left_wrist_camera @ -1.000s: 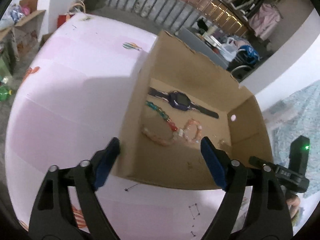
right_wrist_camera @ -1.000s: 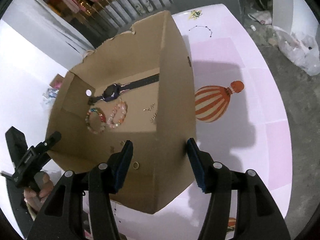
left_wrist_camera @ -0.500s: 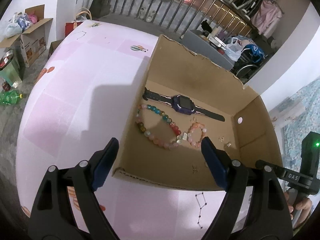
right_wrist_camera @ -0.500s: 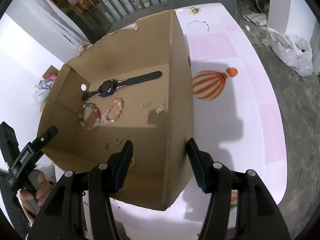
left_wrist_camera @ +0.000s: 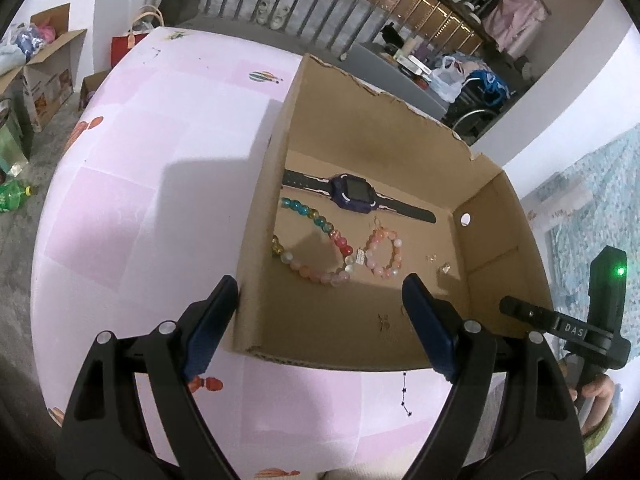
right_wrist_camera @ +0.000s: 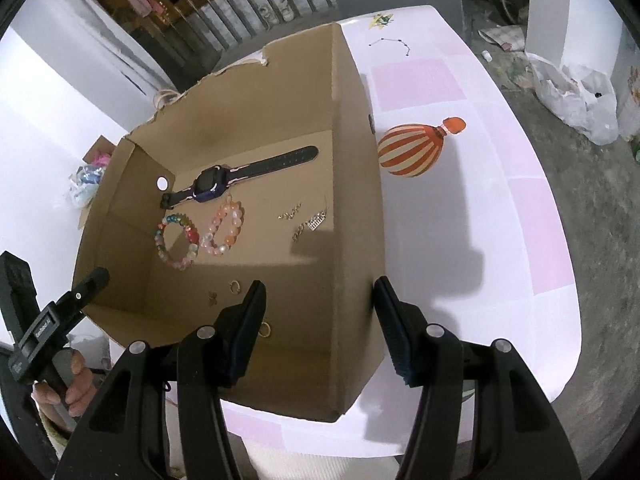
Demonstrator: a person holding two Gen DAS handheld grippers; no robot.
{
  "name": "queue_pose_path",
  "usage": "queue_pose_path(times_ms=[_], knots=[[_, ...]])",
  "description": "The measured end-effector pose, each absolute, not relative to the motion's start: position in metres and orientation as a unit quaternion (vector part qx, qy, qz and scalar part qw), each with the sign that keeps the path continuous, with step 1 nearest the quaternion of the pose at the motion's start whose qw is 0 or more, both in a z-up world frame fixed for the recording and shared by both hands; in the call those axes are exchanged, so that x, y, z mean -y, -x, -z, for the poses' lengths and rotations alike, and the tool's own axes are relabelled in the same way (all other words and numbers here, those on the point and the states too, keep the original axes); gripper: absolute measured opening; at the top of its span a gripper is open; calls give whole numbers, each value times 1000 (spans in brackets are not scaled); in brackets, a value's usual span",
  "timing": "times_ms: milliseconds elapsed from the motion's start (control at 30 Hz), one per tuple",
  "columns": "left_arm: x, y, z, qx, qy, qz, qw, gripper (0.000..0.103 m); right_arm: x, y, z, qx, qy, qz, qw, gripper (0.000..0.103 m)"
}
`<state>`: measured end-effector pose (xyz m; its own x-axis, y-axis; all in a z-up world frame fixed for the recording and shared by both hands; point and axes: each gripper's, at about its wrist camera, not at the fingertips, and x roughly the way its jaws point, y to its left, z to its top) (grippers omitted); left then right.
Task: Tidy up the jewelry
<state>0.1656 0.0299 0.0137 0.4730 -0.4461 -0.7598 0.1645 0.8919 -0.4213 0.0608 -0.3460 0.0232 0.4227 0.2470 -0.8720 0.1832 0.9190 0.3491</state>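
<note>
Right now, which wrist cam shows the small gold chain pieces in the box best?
Right wrist: the gold chain pieces lie unobstructed on the cardboard box floor, right of the bracelets. The left wrist view shows only a few tiny glints near the box's right wall, too small to tell apart.

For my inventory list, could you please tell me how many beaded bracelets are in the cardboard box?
2. The multicoloured beaded bracelet lies below the watch's buckle end; the pink beaded bracelet lies right beside it, nearer the box's middle. Nothing seems to hide more.
</note>
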Motion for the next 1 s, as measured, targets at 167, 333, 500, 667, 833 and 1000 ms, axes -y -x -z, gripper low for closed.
queue_pose_path(times_ms=[167, 333, 500, 667, 833, 1000], knots=[[-30, -159, -12, -478, 148, 173, 848, 79, 346, -62, -24, -541, -195, -25, 818, 56], [-28, -158, -12, -476, 145, 162, 852, 79, 349, -64, -25, -544, -191, -39, 816, 56], [-24, -159, -11, -479, 137, 147, 855, 80, 357, -65, -24, -544, -204, -65, 811, 56], [-21, -157, -10, -480, 133, 133, 857, 80, 360, -68, -24, -545, -204, -74, 810, 56], [-16, -149, -8, -470, 118, 123, 866, 80, 361, -63, -23, -535, -210, -71, 815, 56], [-22, -136, -13, -439, 126, 111, 883, 81, 360, -51, -27, -509, -202, -57, 835, 56]])
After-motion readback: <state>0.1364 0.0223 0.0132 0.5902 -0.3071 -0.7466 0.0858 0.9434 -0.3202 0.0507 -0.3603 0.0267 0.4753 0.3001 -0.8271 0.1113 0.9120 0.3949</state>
